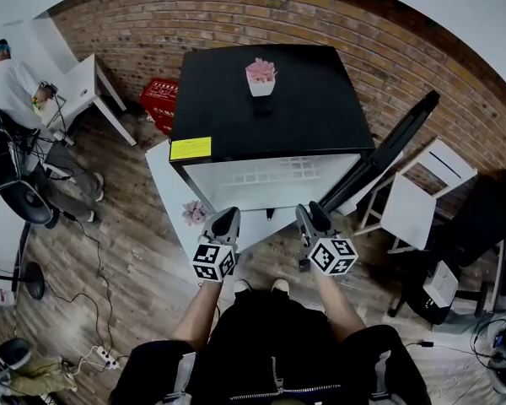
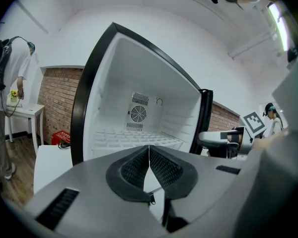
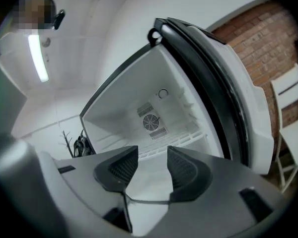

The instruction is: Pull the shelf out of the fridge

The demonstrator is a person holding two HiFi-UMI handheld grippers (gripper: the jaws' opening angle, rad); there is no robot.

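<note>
Lining up on the open fridge (image 1: pixel 270 108)
My left tongs (image 1: pixel 222 226) are together, my right tongs (image 1: pixel 312 219) apart and empty. The shelf (image 1: pixel 278 173) lies inside the fridge (fully seated, I judge), so I'd clamp its front edge and pull level.

We stand before fridge (image 1: pixel 270 125); door (image 1: pixel 392 146) open at right. Shelf (image 1: pixel 274 174) lies inside fridge. Potted plant (image 1: pixel 261 77) sits on fridge top. Left hand-held gripper (image 1: pixel 226 216) and right hand-held gripper (image 1: pixel 310 213) are side by side, just before opening. Crate (image 1: pixel 158 104) behind fridge at left. Chair (image 1: pixel 417 197) beyond door at right. Desk (image 1: pixel 80 83) far left, person (image 1: pixel 8 91) beside it. Wall (image 1: pixel 236 15) behind fridge.
</note>
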